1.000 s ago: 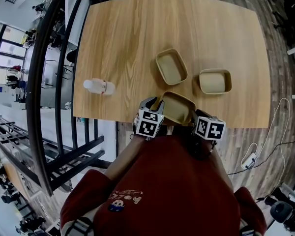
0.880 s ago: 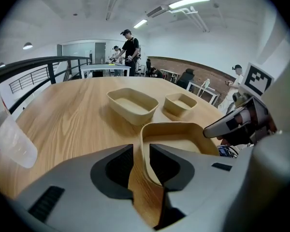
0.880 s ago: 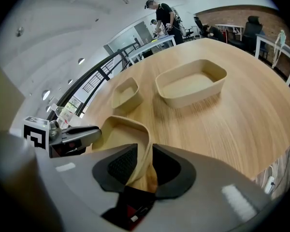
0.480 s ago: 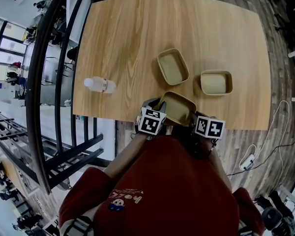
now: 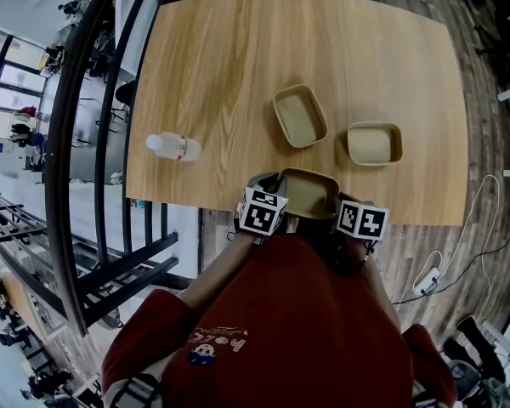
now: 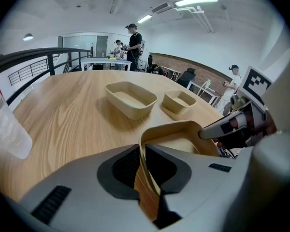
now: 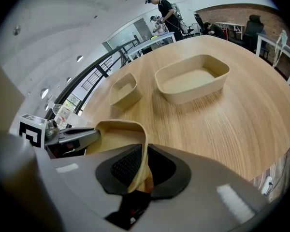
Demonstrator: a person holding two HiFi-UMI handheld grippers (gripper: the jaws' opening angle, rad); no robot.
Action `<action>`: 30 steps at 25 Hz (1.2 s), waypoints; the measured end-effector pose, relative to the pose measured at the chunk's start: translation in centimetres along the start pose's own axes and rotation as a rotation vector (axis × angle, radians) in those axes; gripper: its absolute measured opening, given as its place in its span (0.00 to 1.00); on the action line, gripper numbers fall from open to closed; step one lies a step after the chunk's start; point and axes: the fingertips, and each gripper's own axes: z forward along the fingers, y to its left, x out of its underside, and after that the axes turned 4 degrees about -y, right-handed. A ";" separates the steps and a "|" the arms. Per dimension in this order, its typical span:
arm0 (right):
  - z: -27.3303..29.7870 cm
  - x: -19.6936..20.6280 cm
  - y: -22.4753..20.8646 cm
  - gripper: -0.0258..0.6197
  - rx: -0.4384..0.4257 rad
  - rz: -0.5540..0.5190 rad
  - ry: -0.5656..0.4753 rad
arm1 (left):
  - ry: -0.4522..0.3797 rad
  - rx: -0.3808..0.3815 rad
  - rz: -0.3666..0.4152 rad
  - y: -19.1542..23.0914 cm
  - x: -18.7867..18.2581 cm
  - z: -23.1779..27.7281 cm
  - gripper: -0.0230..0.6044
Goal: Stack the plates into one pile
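Observation:
Three tan rectangular plates are on the wooden table. The near plate lies at the front edge between both grippers. My left gripper has the plate's left rim between its pads, and its jaws are closing onto it. On the right rim, my right gripper is closing its jaws the same way. A second plate sits further back, and a third plate lies to its right. Both are empty and apart from each other.
A clear plastic bottle lies on its side at the left of the table. A black railing runs along the left. The table's front edge is right under the grippers. People stand in the far background.
The near plate has turned a little and now lies squarer to the table's front edge. Both grippers stay where they were at its two ends.

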 end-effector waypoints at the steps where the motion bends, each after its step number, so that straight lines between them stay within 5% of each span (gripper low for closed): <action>1: 0.0 -0.1 0.1 0.12 0.001 -0.005 -0.003 | -0.003 -0.001 -0.001 0.0 -0.1 -0.1 0.11; 13: -0.8 -2.6 1.7 0.12 -0.021 -0.033 -0.064 | -0.069 -0.030 -0.016 1.0 -3.1 -1.5 0.10; 30: -1.0 -6.9 5.6 0.10 -0.076 -0.032 -0.170 | -0.198 -0.101 0.081 4.2 -10.9 -3.2 0.08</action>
